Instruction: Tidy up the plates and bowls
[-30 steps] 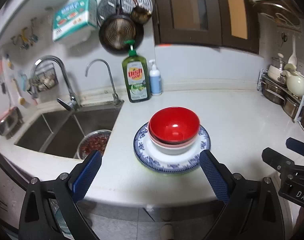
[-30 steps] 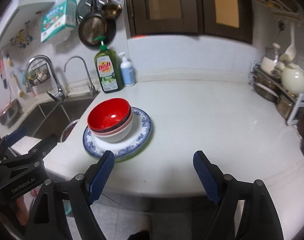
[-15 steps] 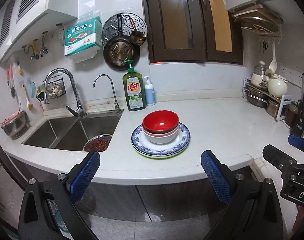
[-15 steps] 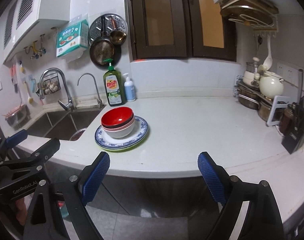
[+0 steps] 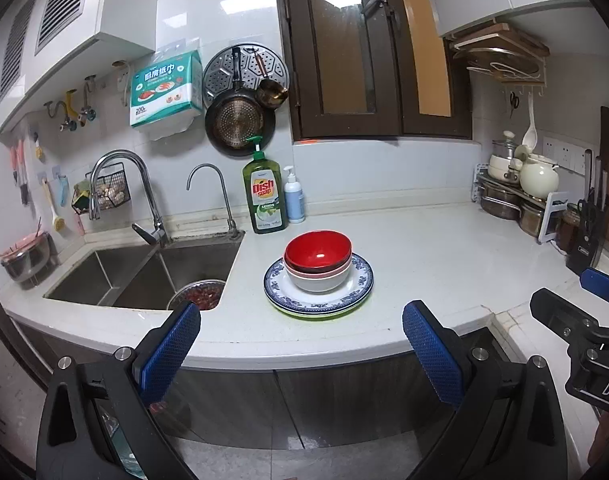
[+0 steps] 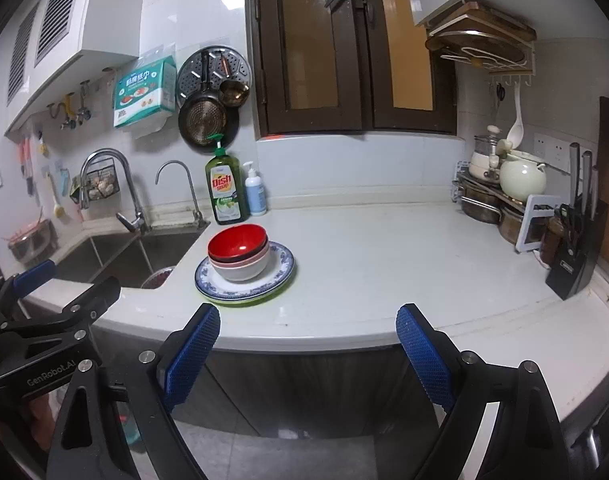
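Bowls: three nested, a red bowl (image 5: 318, 249) uppermost, a pink bowl (image 5: 332, 272) under it showing only as a rim, a white bowl (image 5: 318, 282) at the bottom.
Plates: a blue-patterned plate (image 5: 352, 286) carried the bowls; a green plate (image 5: 336, 312) showed beneath it as a thin edge; whether more lay between could not be told.
Location of stack: on the white tabletop (image 5: 444, 252), near its front edge and just beside the sink (image 5: 144, 276) at its left end; dish soap bottle (image 5: 264, 192) and a small pump bottle (image 5: 294, 196) stood behind it at the back edge.
Left tool (image 5: 300, 354): jaws wide apart, nothing between them, held in front of the tabletop's front edge and apart from the stack.
Right tool (image 6: 306, 354): jaws likewise wide apart and empty, also off the front edge, with the stack ahead and to its left.
Contact: neither tool touched any dish.
Step in hand: judged to be the end of the job or a pause, since all dishes visible on the tabletop sat in one stack.
Progress: stacking appeared complete; no loose plate or bowl was seen on the tabletop.
Next move, if any: carrying the stack off would call for both tools gripping the plate rims on opposite sides, kept level so the bowls did not slide.
Risk: smooth nested bowls might shift if the plates tipped.
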`<move>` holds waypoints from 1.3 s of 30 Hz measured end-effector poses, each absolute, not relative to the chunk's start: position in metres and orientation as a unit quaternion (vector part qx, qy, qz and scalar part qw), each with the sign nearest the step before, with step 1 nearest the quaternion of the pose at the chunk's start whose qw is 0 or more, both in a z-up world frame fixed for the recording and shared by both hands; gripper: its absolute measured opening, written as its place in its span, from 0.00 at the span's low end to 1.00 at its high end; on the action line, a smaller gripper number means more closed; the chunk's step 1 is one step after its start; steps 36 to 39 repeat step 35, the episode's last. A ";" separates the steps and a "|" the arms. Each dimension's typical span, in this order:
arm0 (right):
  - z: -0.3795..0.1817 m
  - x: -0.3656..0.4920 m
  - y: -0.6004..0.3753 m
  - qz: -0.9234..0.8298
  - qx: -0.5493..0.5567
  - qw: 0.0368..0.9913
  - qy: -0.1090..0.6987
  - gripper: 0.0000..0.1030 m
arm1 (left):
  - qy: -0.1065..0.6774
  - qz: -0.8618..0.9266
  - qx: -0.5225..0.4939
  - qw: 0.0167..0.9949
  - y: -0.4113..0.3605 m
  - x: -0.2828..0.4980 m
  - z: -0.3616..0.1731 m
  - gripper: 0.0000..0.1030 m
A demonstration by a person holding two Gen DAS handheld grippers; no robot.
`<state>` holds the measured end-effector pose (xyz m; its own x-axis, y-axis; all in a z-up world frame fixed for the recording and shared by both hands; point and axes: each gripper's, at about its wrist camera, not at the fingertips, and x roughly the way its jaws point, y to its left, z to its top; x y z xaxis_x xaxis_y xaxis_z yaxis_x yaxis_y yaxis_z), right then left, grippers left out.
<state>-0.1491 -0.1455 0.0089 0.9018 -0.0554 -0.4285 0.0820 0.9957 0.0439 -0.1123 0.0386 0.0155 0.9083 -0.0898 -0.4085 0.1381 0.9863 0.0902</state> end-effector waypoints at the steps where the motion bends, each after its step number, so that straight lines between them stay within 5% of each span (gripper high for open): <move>1: 0.009 -0.151 -0.144 -0.037 0.031 0.975 0.218 0.88 | 0.205 -0.058 0.059 0.975 0.039 -0.114 0.016 1.00; 39: 0.017 -0.156 -0.139 -0.062 0.026 0.976 0.206 0.88 | 0.197 -0.082 0.056 0.975 0.048 -0.104 0.026 1.00</move>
